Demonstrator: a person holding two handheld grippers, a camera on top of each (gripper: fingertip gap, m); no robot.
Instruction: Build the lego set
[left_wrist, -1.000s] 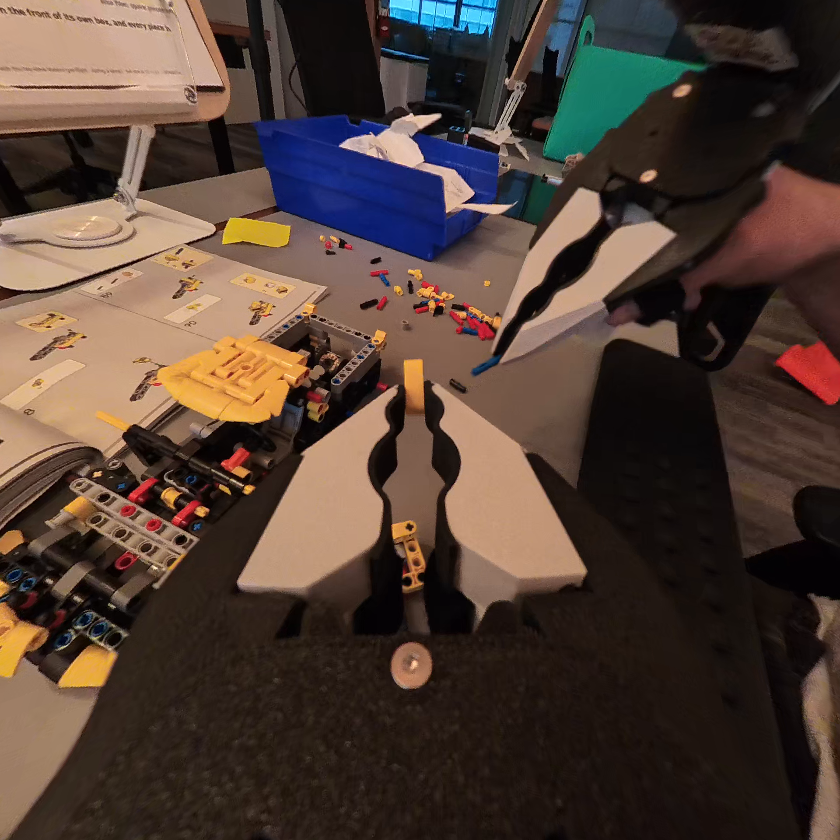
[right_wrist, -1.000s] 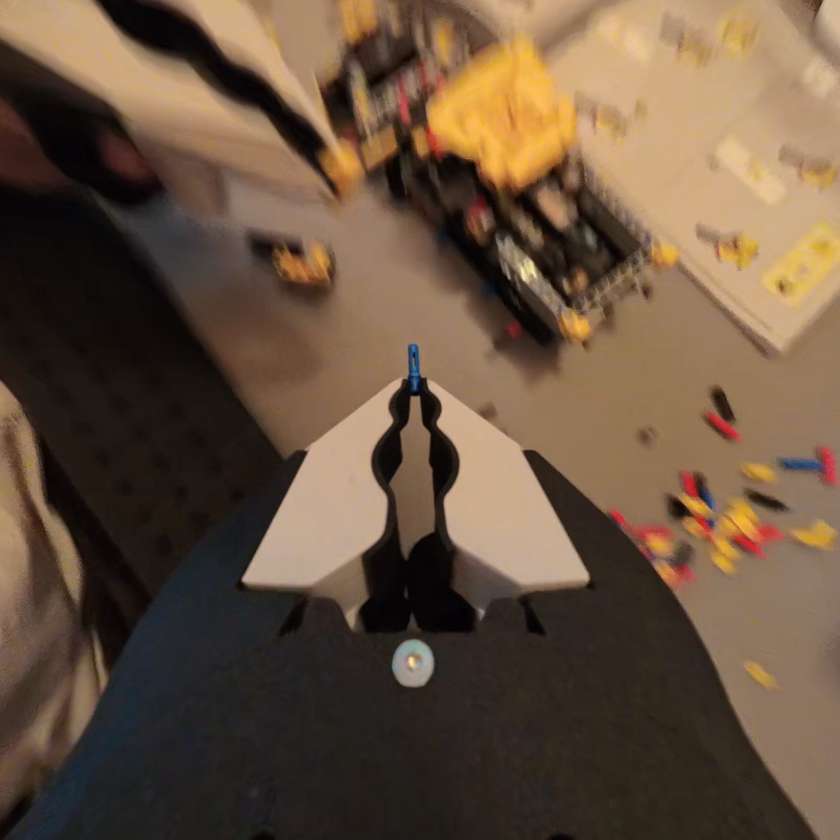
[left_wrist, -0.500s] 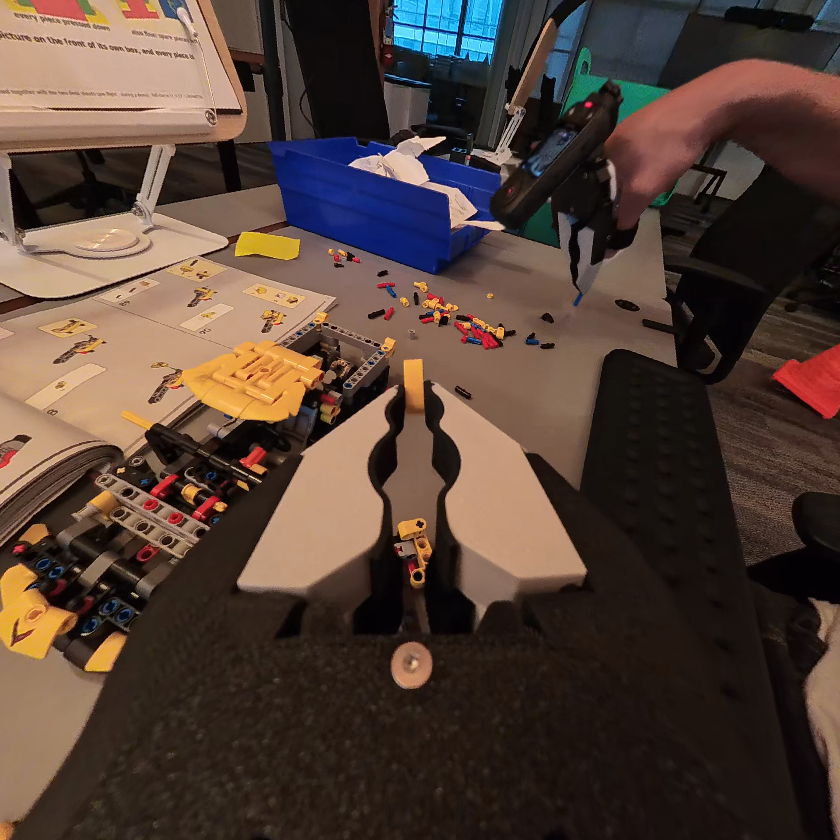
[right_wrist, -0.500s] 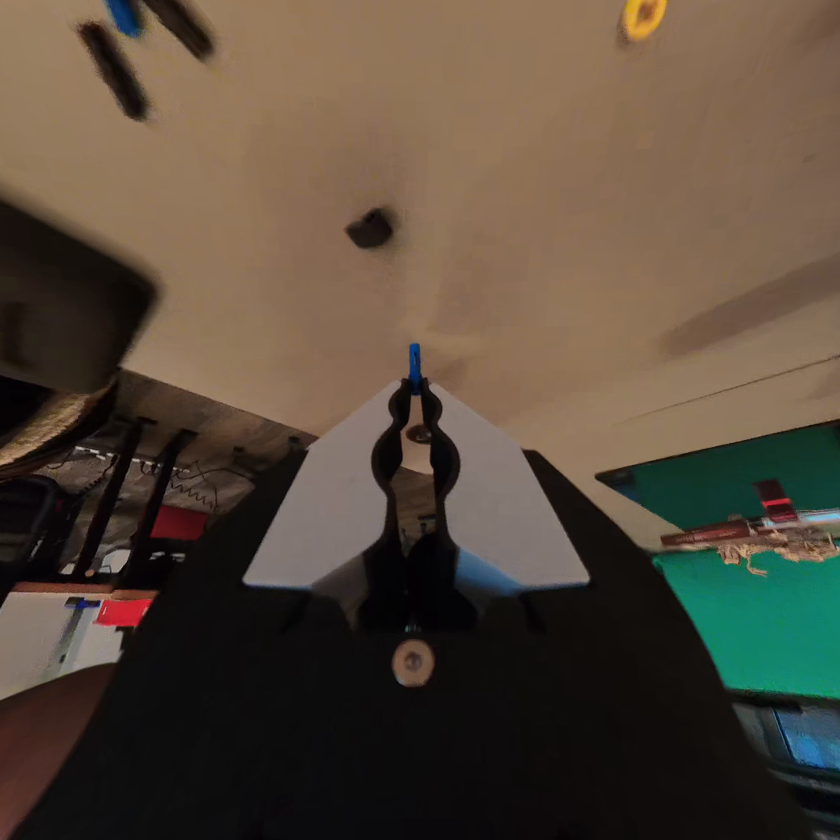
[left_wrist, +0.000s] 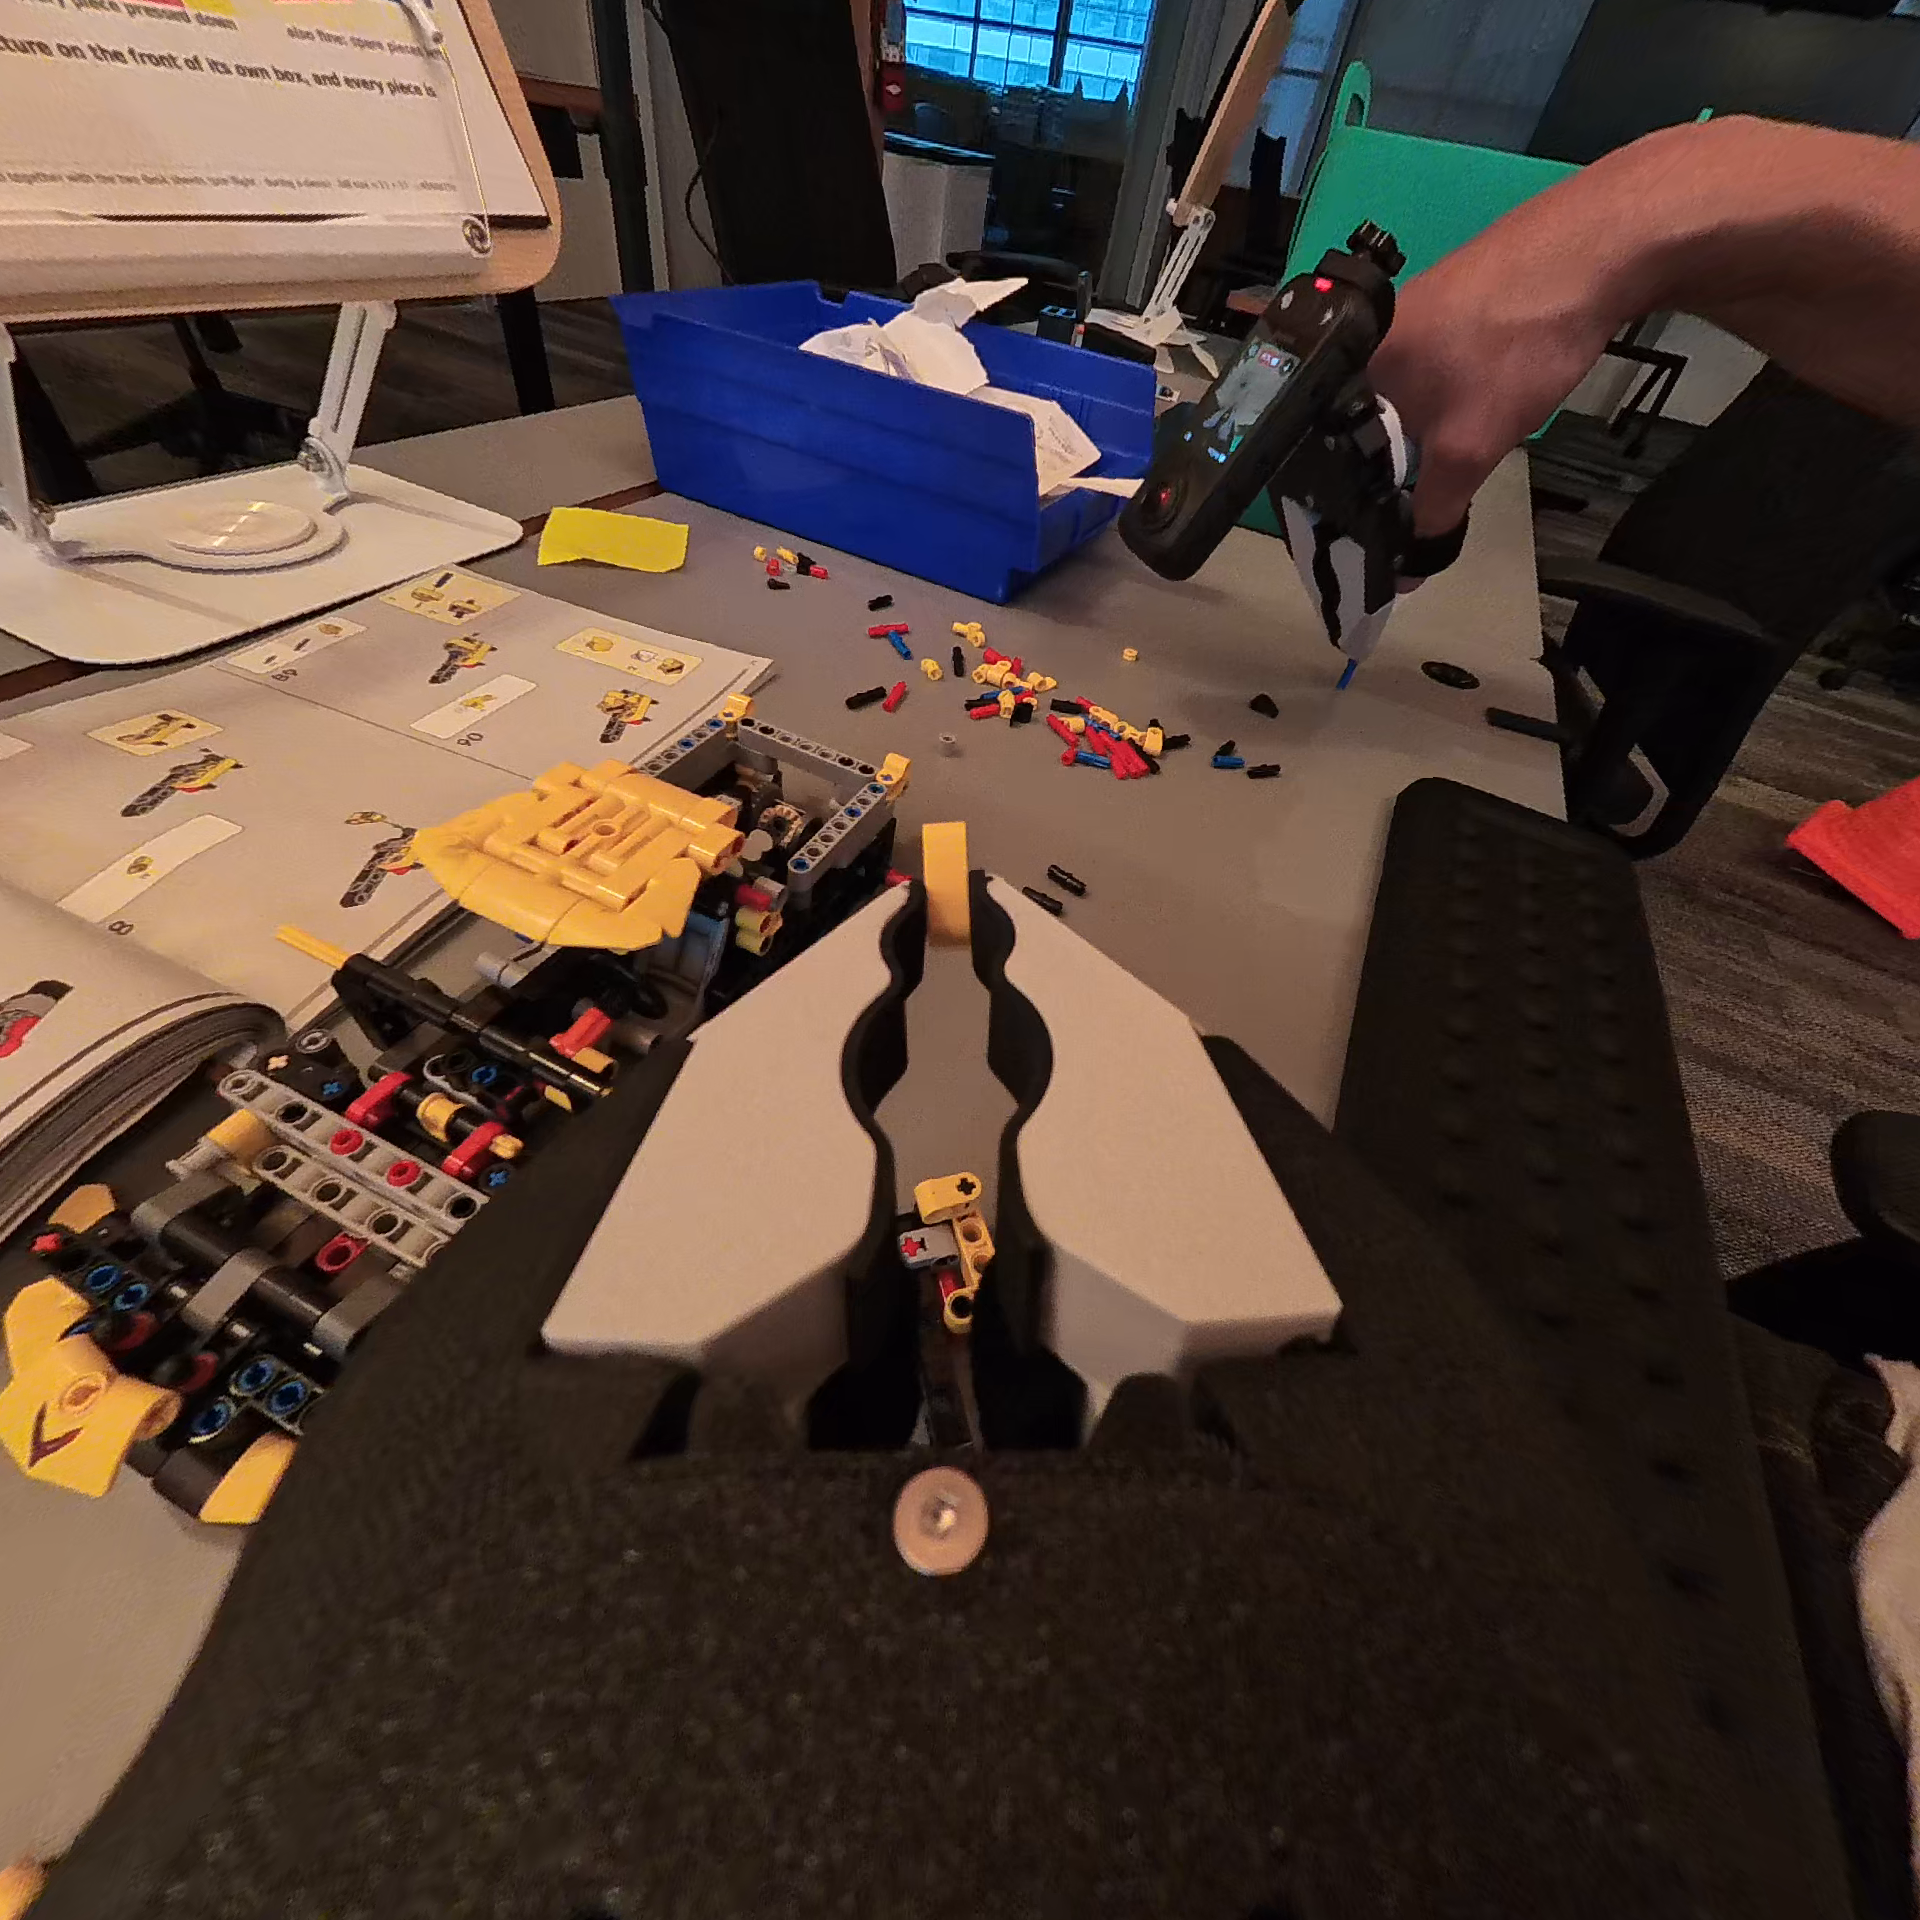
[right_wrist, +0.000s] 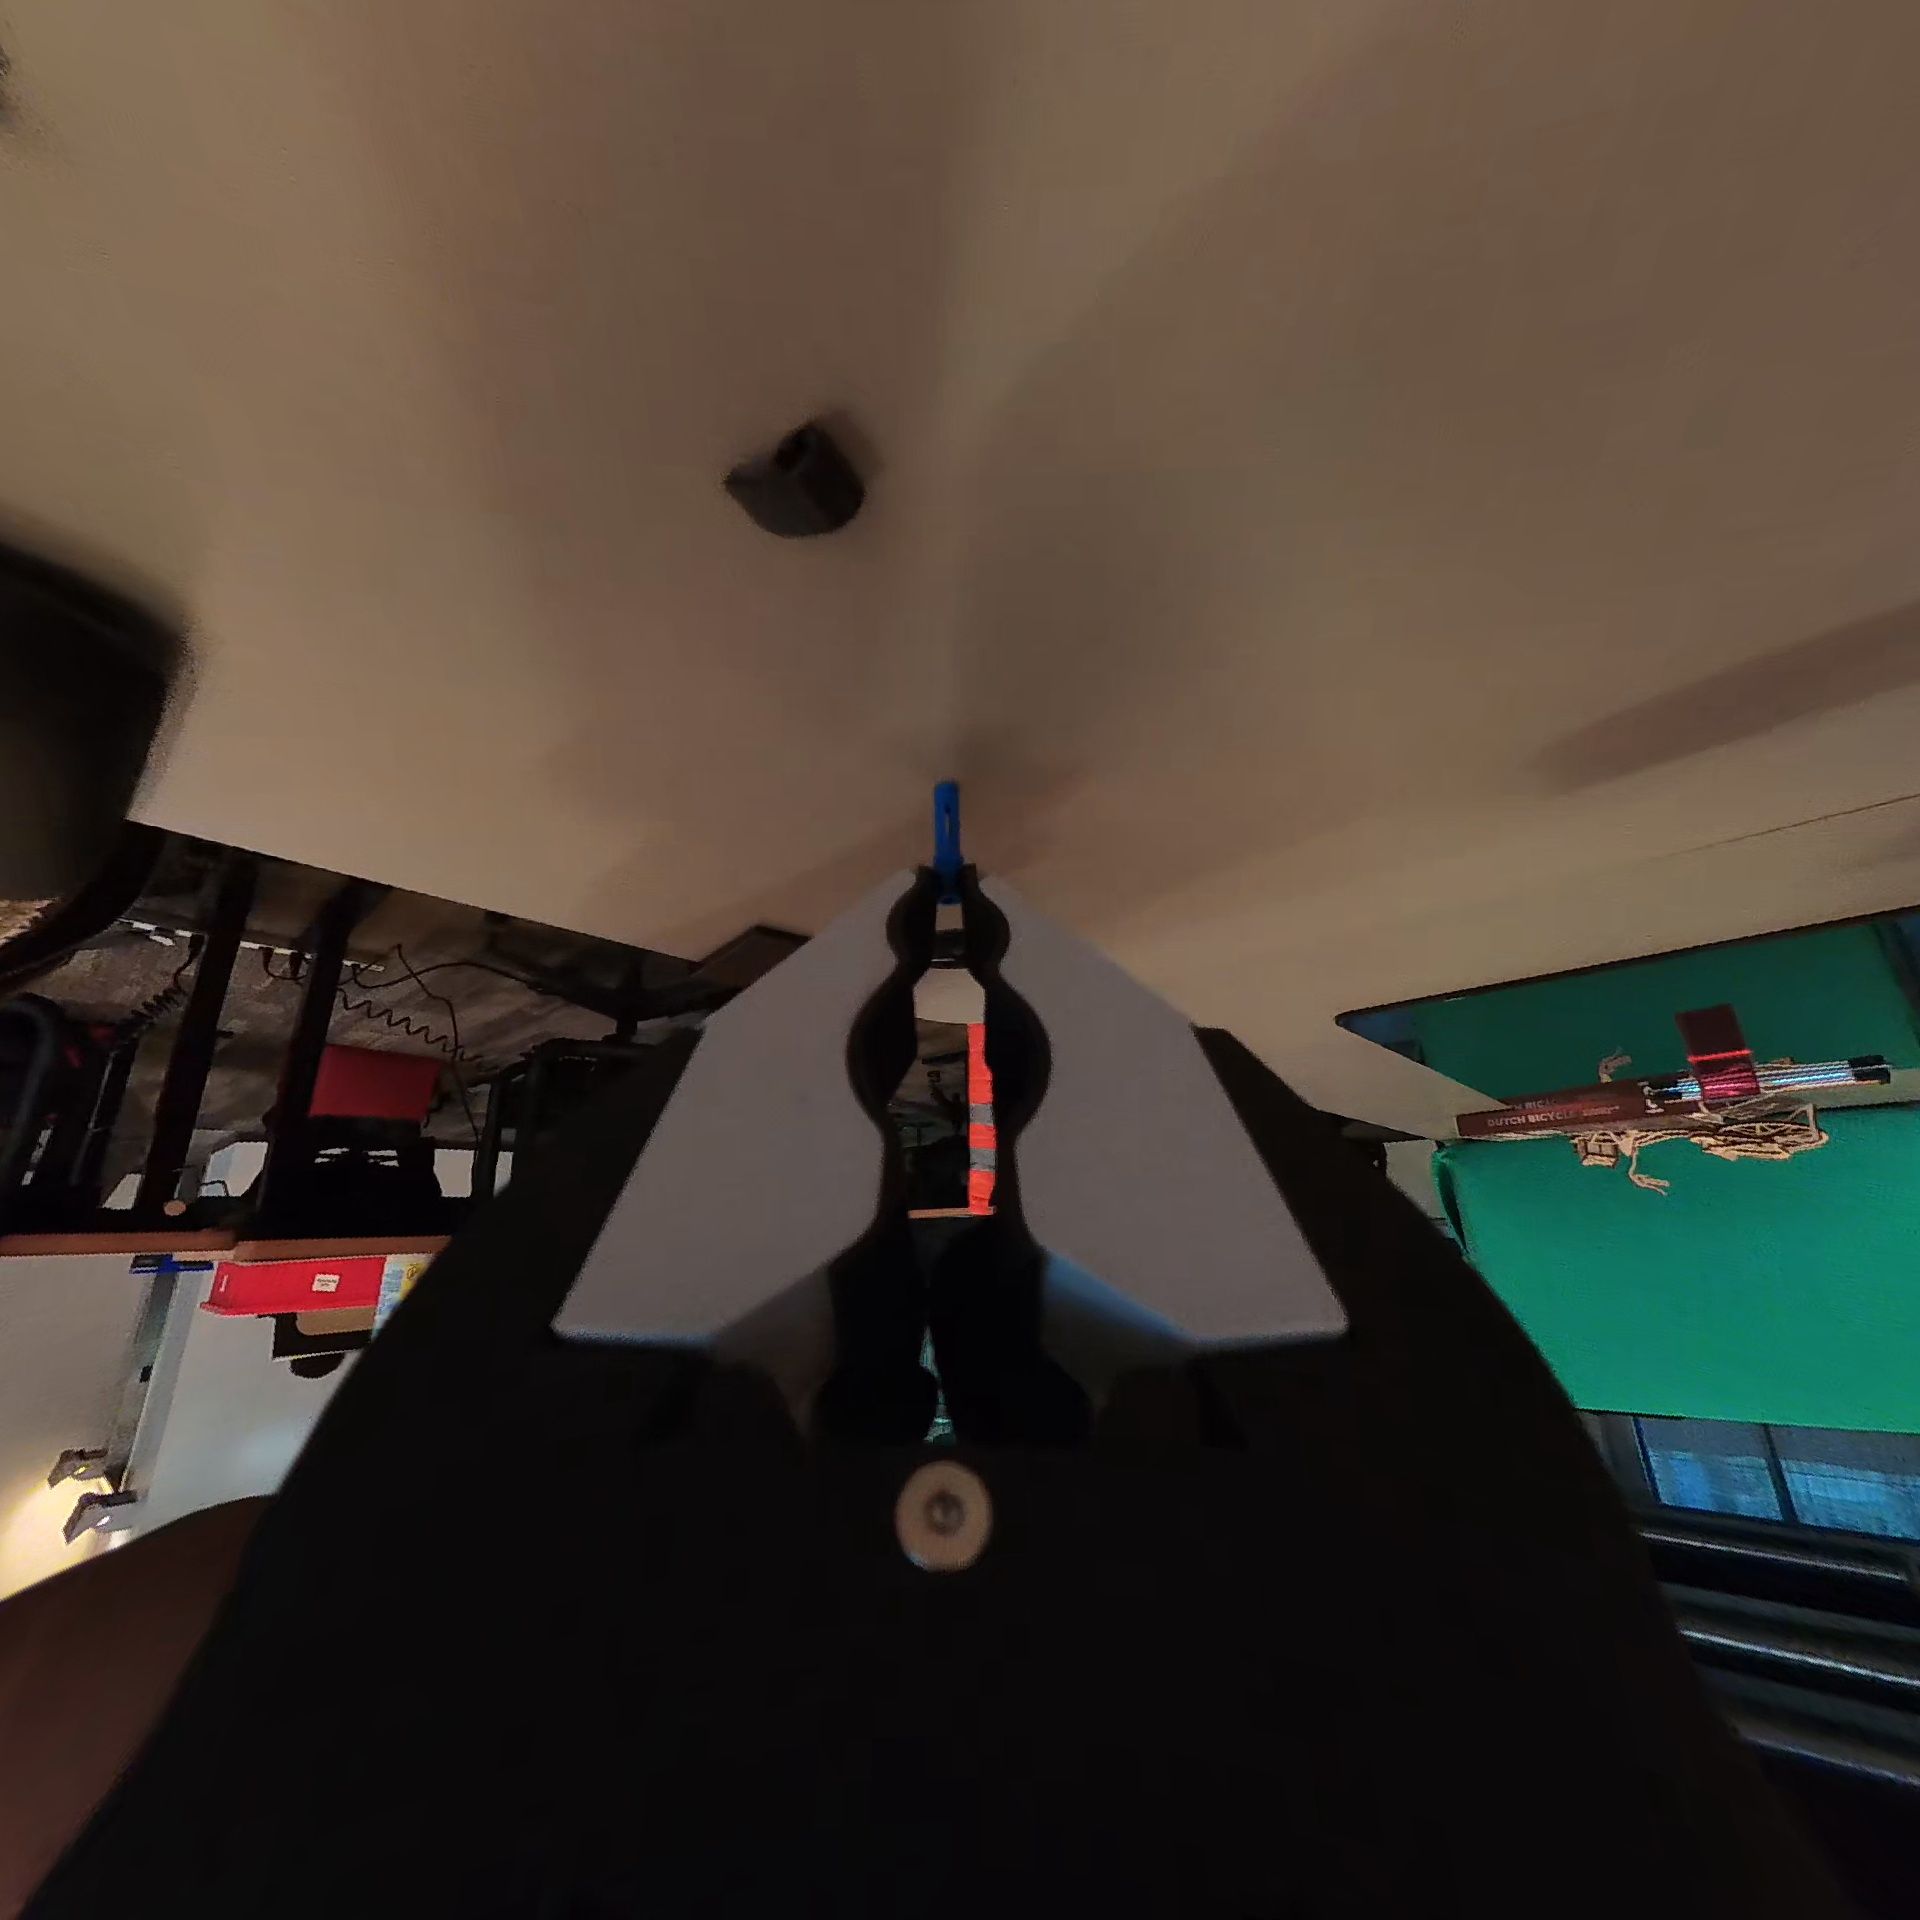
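My left gripper (left_wrist: 945, 894) is shut on a yellow lego piece (left_wrist: 943, 881) that sticks up past its tips; a small yellow, grey and red sub-assembly (left_wrist: 951, 1236) shows between its fingers lower down. The partly built yellow and black lego model (left_wrist: 499, 997) lies left of it on the grey table (left_wrist: 1195, 894). My right gripper (right_wrist: 943, 883) is shut on a small blue pin (right_wrist: 945, 826), whose tip is at the table surface. In the left wrist view the right gripper (left_wrist: 1351, 634) points down at the table's far right, blue pin (left_wrist: 1347, 673) at its tip.
Loose red, yellow, blue and black pins (left_wrist: 1039, 701) lie scattered mid-table. A blue bin (left_wrist: 862, 436) with crumpled paper stands behind them. An open instruction booklet (left_wrist: 260, 748) lies left, a white stand (left_wrist: 229, 530) behind it. A black stud (right_wrist: 798, 488) lies near the blue pin. A black chair (left_wrist: 1538, 1091) is right.
The right gripper has swung away from the left gripper to the table's far right edge and lowered, blue pin still held and tip down. The left gripper has hardly moved.
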